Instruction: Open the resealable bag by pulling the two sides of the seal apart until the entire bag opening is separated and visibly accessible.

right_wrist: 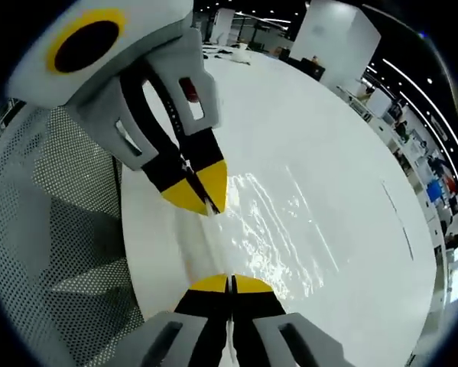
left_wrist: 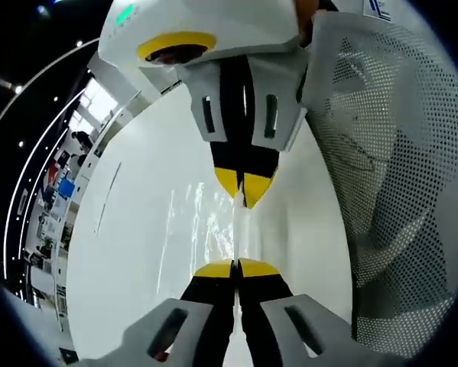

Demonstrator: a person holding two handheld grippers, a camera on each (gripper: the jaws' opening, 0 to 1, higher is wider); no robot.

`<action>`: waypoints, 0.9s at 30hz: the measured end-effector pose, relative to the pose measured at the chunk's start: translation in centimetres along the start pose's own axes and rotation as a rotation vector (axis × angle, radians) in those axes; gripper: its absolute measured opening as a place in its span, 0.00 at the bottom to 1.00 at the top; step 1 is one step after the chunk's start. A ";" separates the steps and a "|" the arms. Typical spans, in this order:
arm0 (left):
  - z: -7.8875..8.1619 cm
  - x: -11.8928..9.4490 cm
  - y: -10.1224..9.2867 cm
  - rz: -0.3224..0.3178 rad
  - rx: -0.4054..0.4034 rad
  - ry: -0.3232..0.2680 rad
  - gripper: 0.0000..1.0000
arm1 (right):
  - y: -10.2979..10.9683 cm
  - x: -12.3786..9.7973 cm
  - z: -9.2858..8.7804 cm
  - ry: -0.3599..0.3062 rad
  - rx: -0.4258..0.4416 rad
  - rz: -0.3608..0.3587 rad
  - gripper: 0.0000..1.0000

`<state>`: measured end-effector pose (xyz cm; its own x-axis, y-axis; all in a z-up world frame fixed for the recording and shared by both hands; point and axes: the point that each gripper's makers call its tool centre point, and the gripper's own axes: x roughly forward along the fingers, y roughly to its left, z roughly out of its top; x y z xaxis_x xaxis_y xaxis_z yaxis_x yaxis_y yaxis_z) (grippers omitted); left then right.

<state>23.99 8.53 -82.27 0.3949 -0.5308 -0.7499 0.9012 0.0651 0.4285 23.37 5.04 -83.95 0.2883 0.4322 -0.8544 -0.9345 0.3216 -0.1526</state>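
A clear, glinting resealable bag (left_wrist: pixel 189 222) hangs over the white table, stretched between both grippers. In the left gripper view my left gripper (left_wrist: pixel 235 268) is shut on a thin edge of the bag. Opposite it, my right gripper (left_wrist: pixel 244 189) reaches in from above and is also shut on that edge. In the right gripper view my right gripper (right_wrist: pixel 230 284) pinches the bag (right_wrist: pixel 271 229) at the bottom. The left gripper (right_wrist: pixel 203 196) comes in from the upper left, jaws closed on the same film. The seal itself is hard to make out.
A white round table (left_wrist: pixel 129 252) (right_wrist: pixel 328 130) lies under the bag. White perforated mesh (left_wrist: pixel 389 191) (right_wrist: pixel 53 245) stands close beside the grippers. Shelves and desks of a large room (left_wrist: pixel 53 199) lie beyond the table's far edge.
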 end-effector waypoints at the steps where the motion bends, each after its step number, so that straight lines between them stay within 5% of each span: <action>1: -0.1 0.1 0.4 0.000 0.002 0.003 0.00 | -0.4 0.0 0.2 -0.012 0.014 -0.001 0.00; 12: -0.6 0.4 4.1 0.010 -0.025 -0.011 0.00 | -3.4 -0.5 1.9 -0.108 0.052 0.012 0.06; 20: 0.6 1.2 3.9 -0.010 0.006 -0.022 0.00 | -3.6 -0.1 3.1 -0.110 0.007 0.031 0.04; 27: 1.1 1.6 3.1 -0.059 -0.040 -0.010 0.00 | -3.0 -0.3 1.9 -0.063 0.030 0.068 0.00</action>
<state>27.22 6.94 -81.56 0.3388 -0.5431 -0.7683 0.9295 0.0667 0.3627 26.44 5.52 -82.29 0.2376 0.5061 -0.8291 -0.9460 0.3143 -0.0793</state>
